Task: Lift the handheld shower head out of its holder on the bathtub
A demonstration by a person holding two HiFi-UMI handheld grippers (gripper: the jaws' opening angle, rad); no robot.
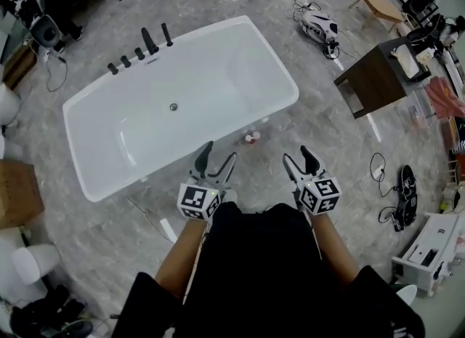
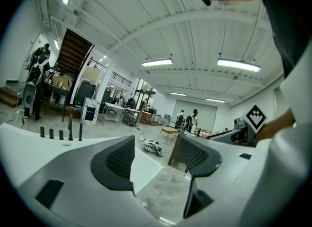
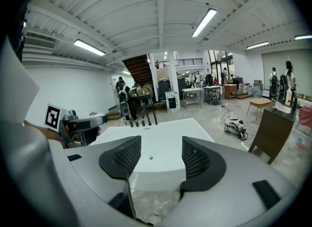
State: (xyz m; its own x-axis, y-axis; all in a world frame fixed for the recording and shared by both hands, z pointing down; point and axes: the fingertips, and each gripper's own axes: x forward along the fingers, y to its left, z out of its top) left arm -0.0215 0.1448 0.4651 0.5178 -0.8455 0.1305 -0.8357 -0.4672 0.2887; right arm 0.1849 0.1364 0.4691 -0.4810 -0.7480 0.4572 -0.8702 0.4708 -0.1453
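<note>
A white freestanding bathtub (image 1: 240,60) fills the middle of the head view. On its far-left rim stands a row of black fittings: three short knobs, a thick spout (image 1: 149,41) and a slim upright wand, the handheld shower head (image 1: 167,35), sitting in its holder. The same shower head shows far off in the left gripper view (image 2: 80,131) and the right gripper view (image 3: 155,116). My left gripper (image 1: 219,153) (image 2: 156,157) and right gripper (image 1: 298,156) (image 3: 161,157) hover side by side over the floor at the tub's near side. Both are open and empty, well short of the fittings.
A small red and white object (image 1: 251,137) lies on the marble floor by the tub's near wall. A dark wooden side table (image 1: 378,75) stands to the right, with a floor machine (image 1: 320,25) and a low stool (image 1: 381,6) beyond. A cardboard box (image 1: 16,192) sits at left.
</note>
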